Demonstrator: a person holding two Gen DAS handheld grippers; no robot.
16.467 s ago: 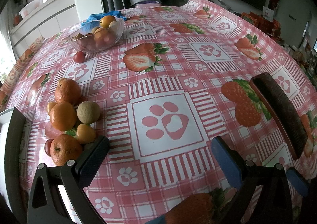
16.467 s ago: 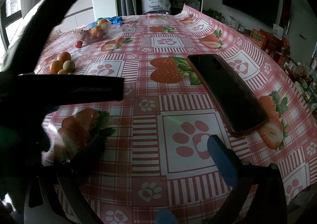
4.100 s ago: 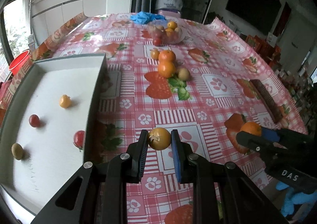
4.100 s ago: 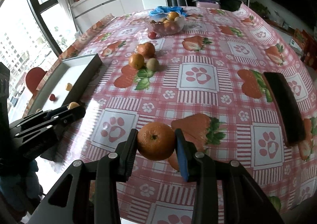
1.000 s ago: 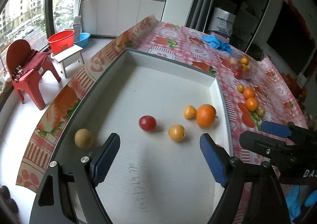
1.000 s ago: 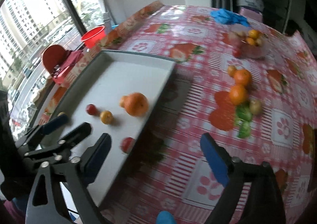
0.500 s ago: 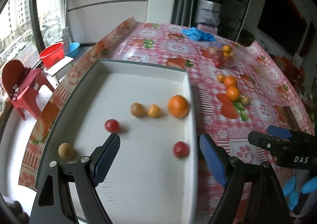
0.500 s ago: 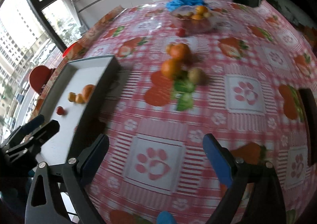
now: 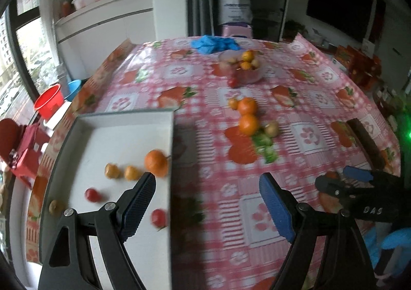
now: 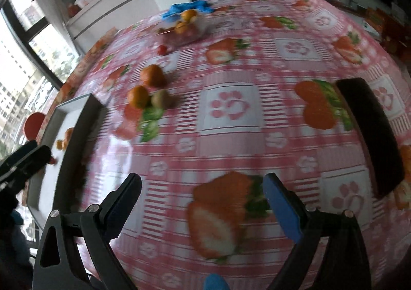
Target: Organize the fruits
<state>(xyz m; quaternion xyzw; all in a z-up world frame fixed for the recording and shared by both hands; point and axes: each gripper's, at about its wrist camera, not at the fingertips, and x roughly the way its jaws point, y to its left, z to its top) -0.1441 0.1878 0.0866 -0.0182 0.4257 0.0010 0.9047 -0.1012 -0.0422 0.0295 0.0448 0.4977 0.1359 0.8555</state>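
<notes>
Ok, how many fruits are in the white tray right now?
6 in the white tray: a big orange, two small yellow-orange fruits, two red ones, and a brownish one. The left gripper may hide more.

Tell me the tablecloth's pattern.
Tablecloth: pink-and-white check with strawberries and paw prints; clearest in the right wrist view.

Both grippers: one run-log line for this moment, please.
left gripper open, empty | right gripper open, empty | tray holds orange | loose fruits remain
</notes>
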